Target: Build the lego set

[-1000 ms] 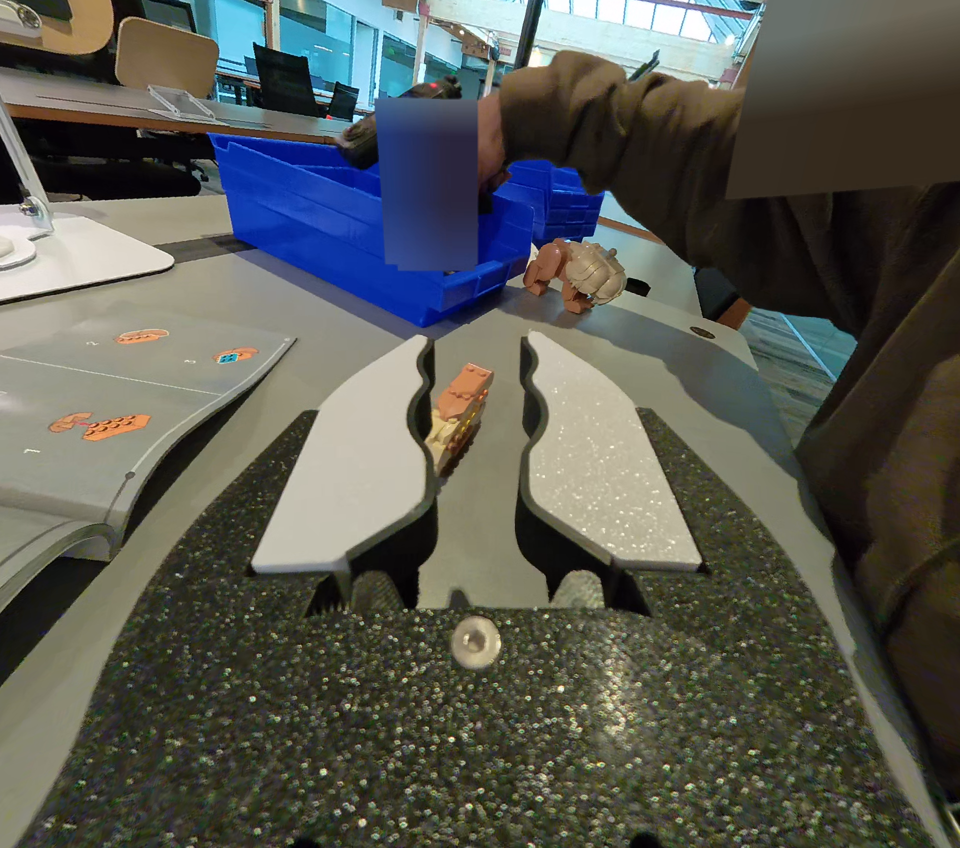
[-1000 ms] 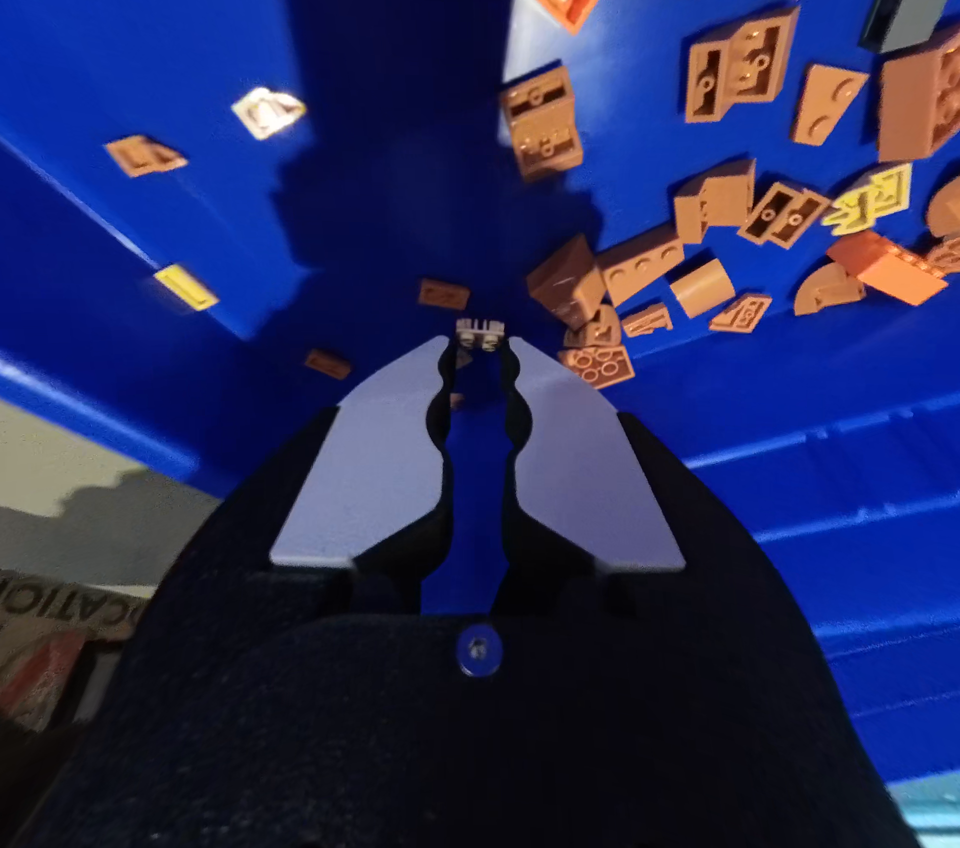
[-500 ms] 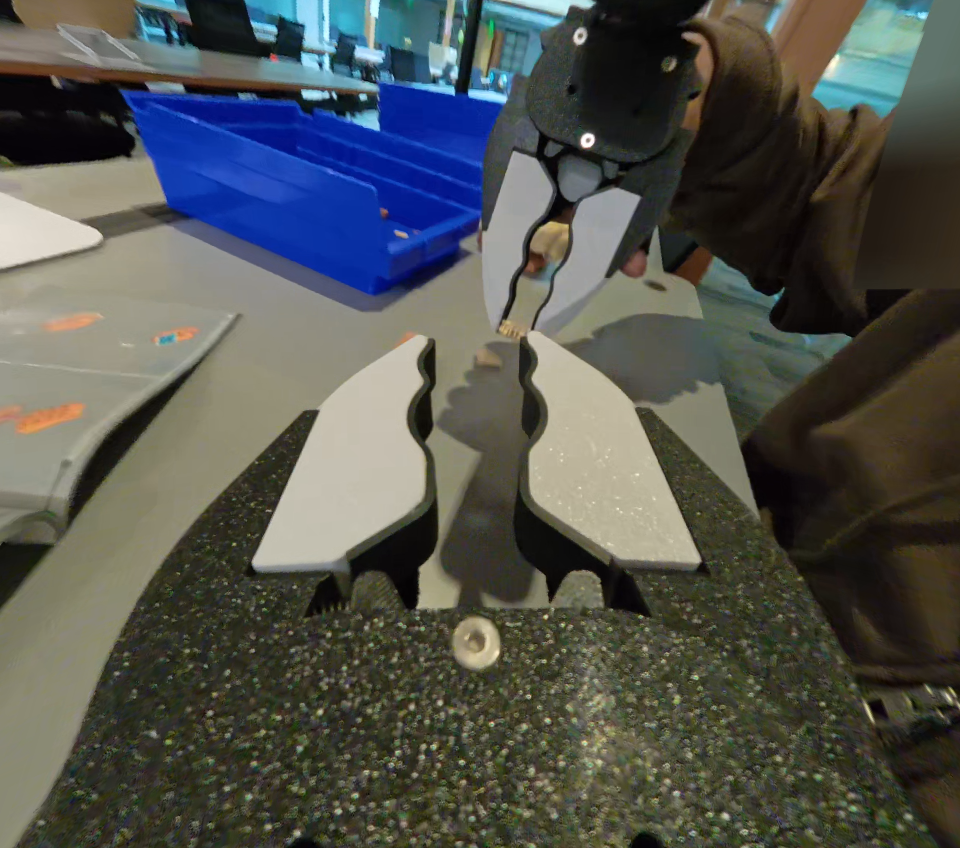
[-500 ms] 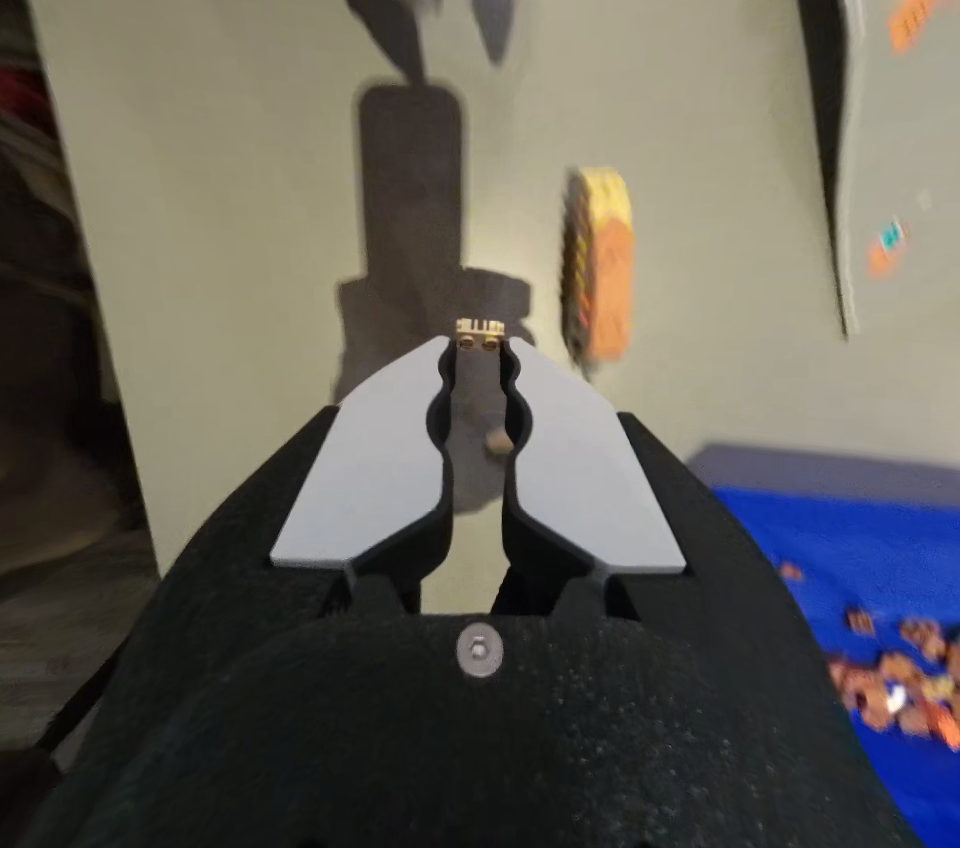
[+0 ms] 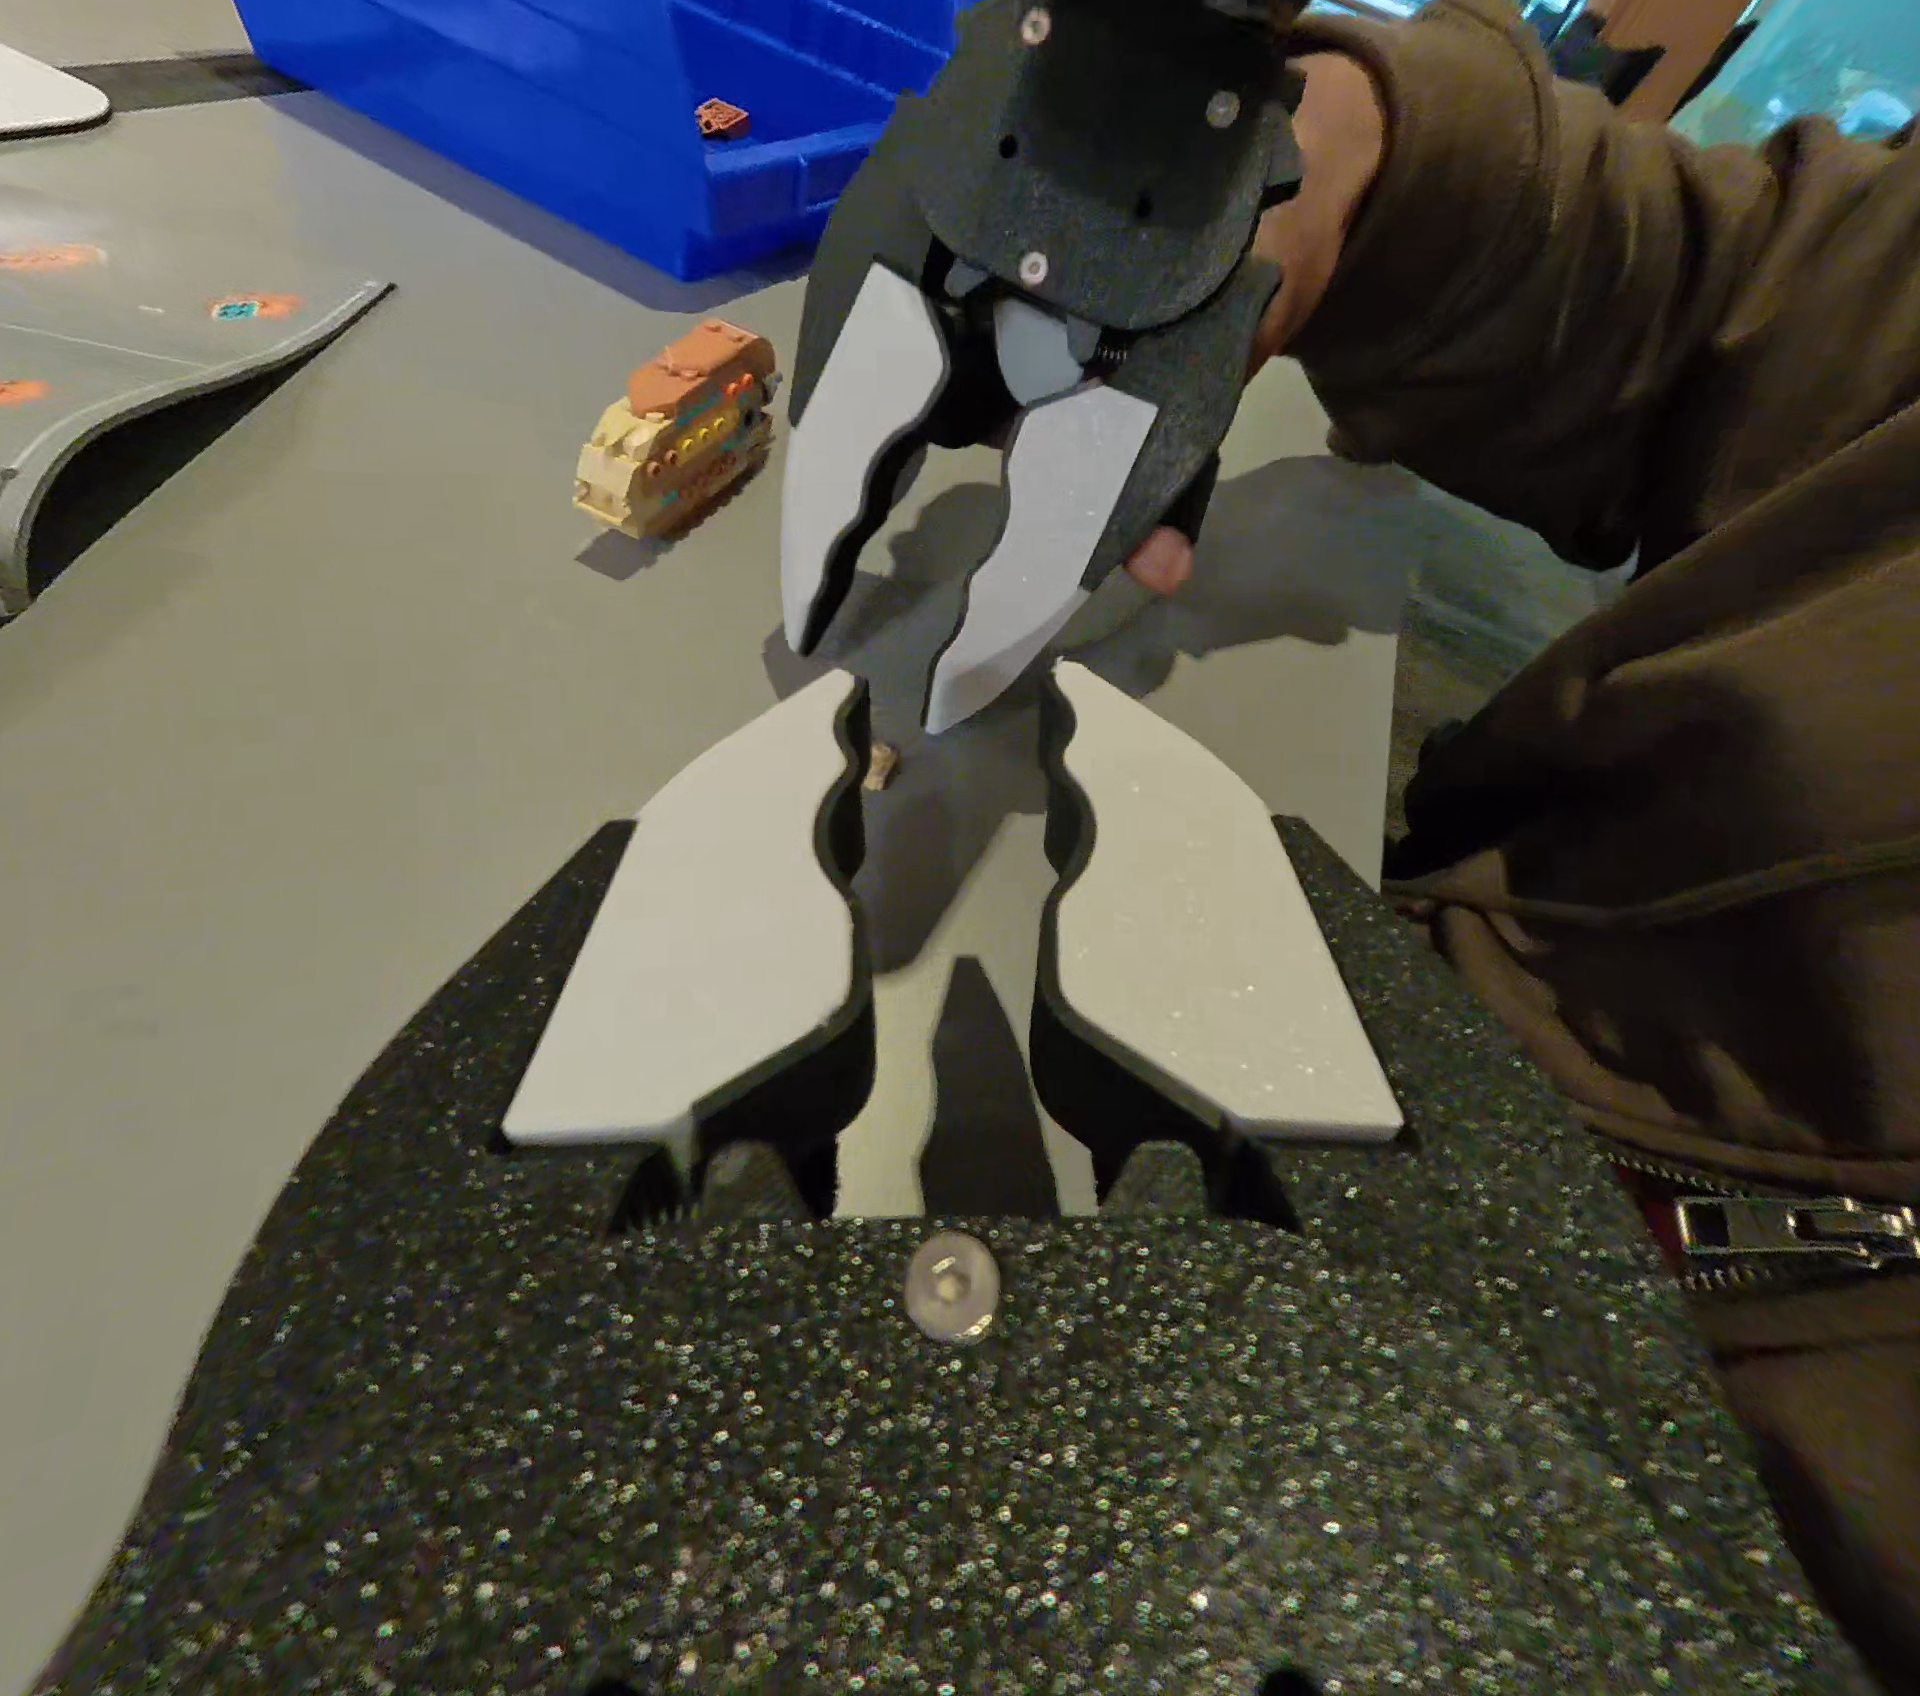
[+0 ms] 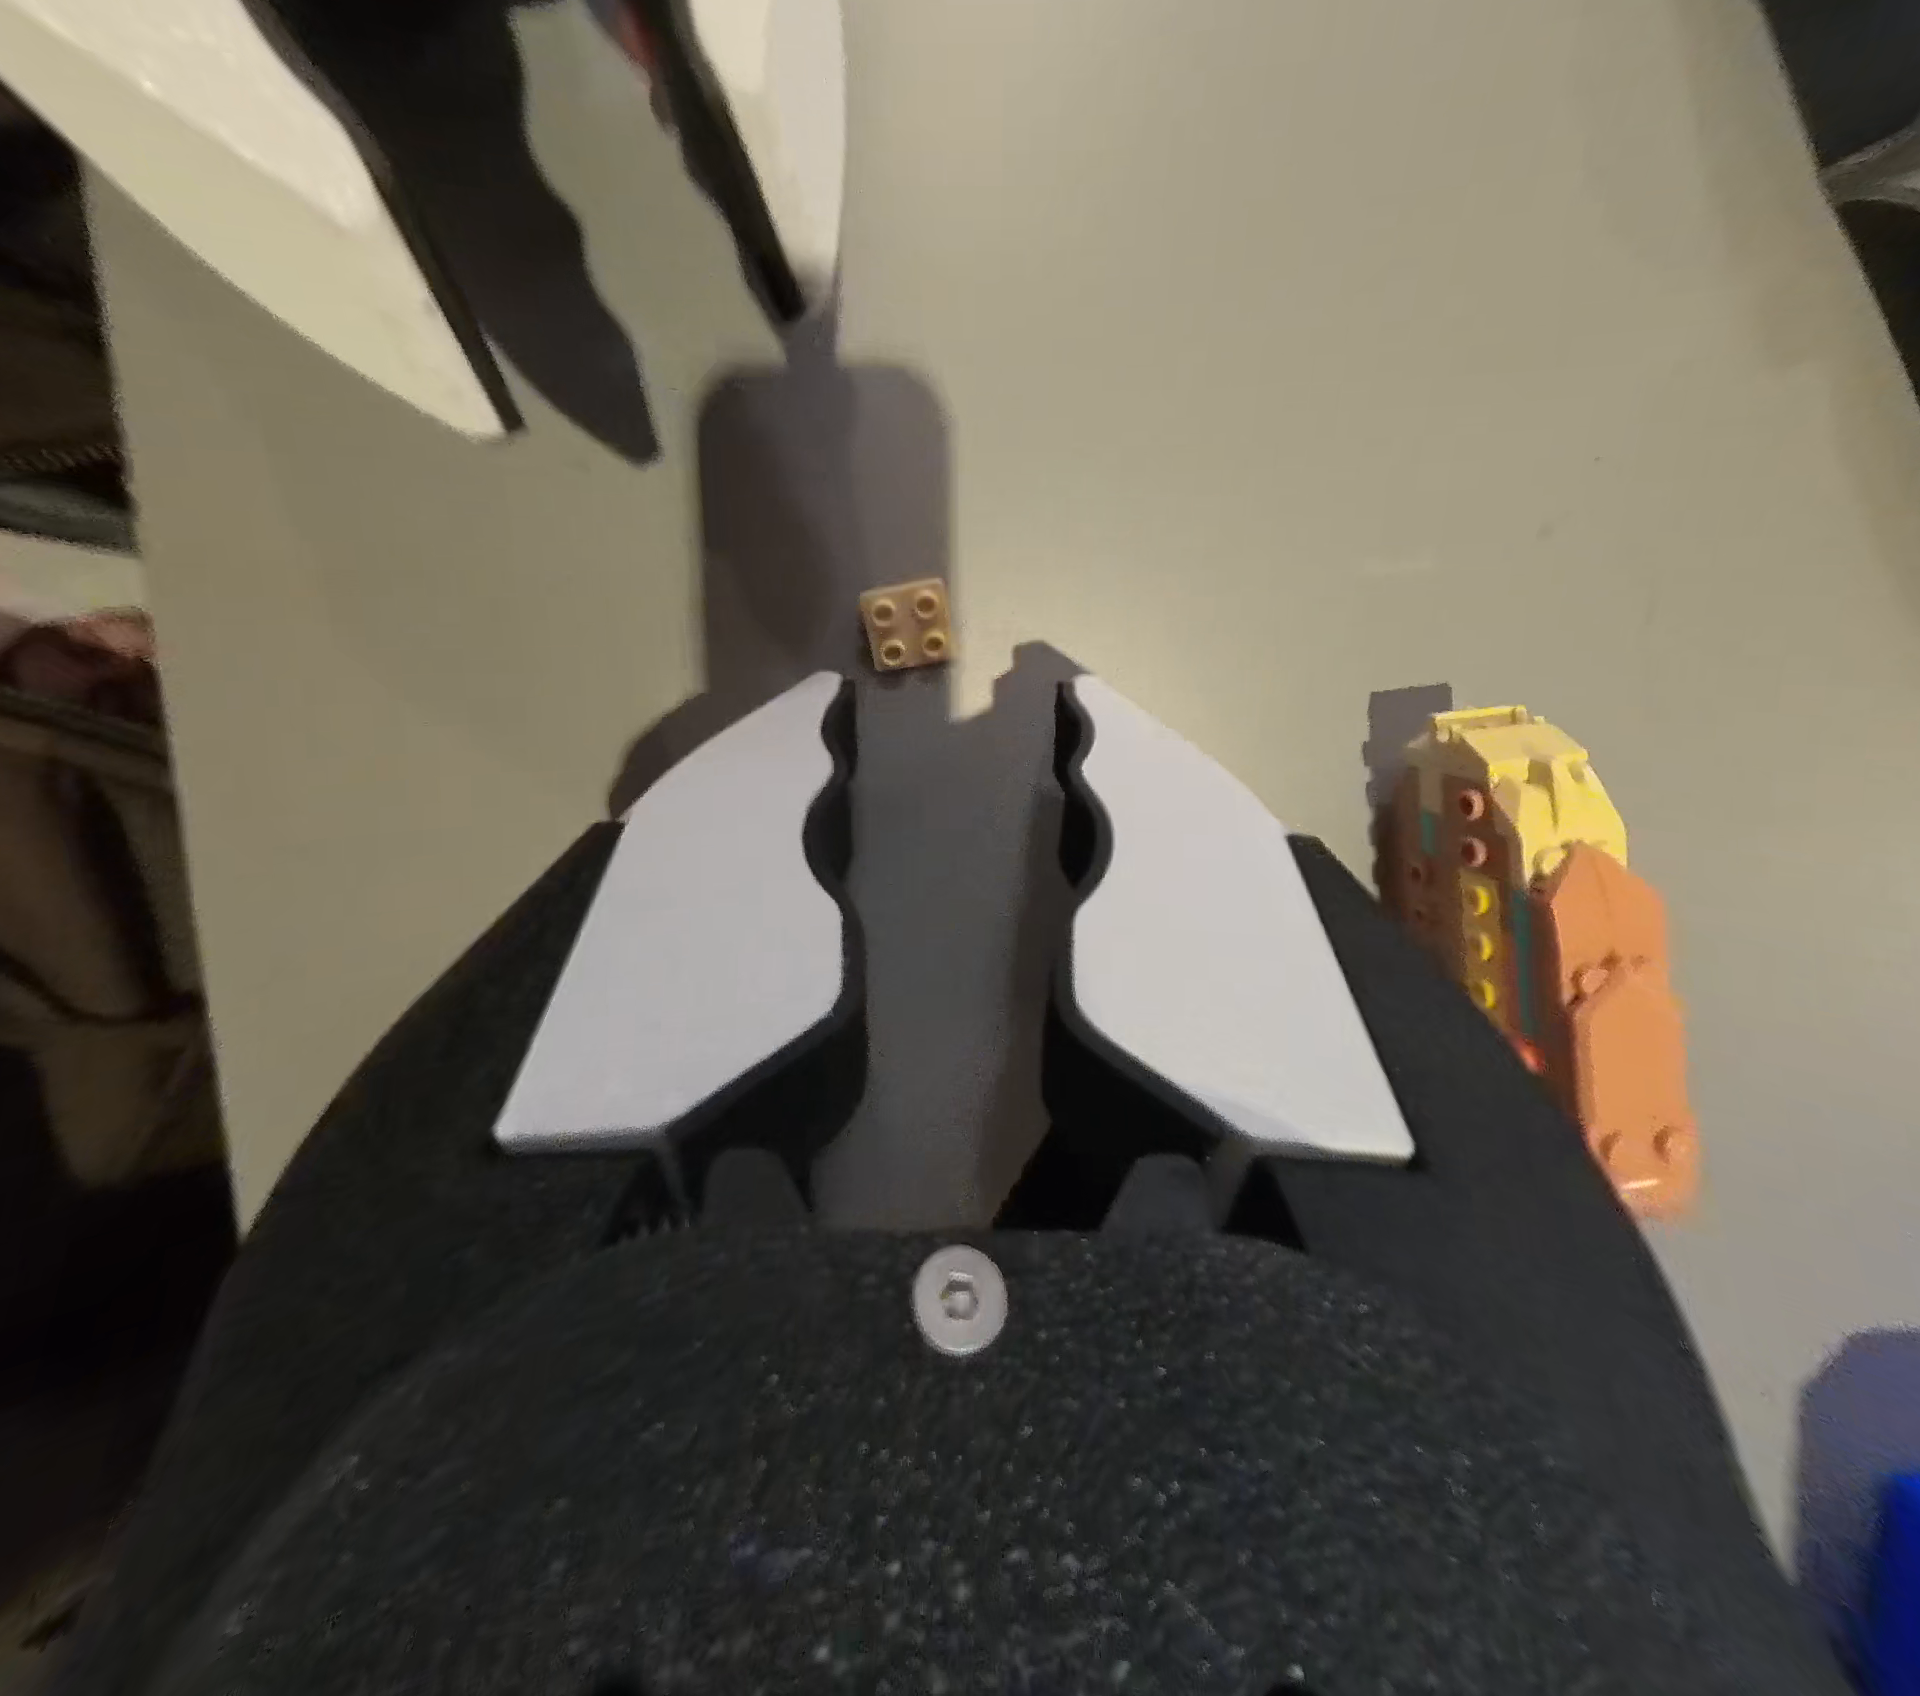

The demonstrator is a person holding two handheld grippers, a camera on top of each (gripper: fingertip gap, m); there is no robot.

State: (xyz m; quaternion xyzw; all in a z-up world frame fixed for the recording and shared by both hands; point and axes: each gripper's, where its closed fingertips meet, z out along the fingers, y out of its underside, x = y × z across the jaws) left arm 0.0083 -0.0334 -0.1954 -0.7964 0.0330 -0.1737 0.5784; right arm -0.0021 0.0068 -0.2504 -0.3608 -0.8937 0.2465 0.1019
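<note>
A small tan 2x2 plate (image 6: 907,623) lies studs-up on the grey table (image 6: 1299,296), just beyond the tips of my right gripper (image 6: 953,690), which is open and empty. In the left wrist view the plate (image 5: 881,768) shows between the tips of my left gripper (image 5: 951,690), which is open and low over the table. The right gripper (image 5: 868,680) points down just in front of it. A tan and brown lego build (image 5: 675,431) lies on its side to the left, apart from both grippers; it also shows in the right wrist view (image 6: 1507,898).
A blue parts bin (image 5: 520,15) stands at the back left with a brown piece (image 5: 722,117) in it. An open instruction booklet (image 5: 156,337) lies at the left. A person's brown sleeve (image 5: 1558,296) fills the right side. The table's edge (image 5: 1387,763) runs close on the right. Tip to tip, the grippers are about 7 cm apart.
My right gripper carried the tan plate from the blue bin to the table in front of my left gripper, then opened and let it go. The left gripper tilted down towards the table.
</note>
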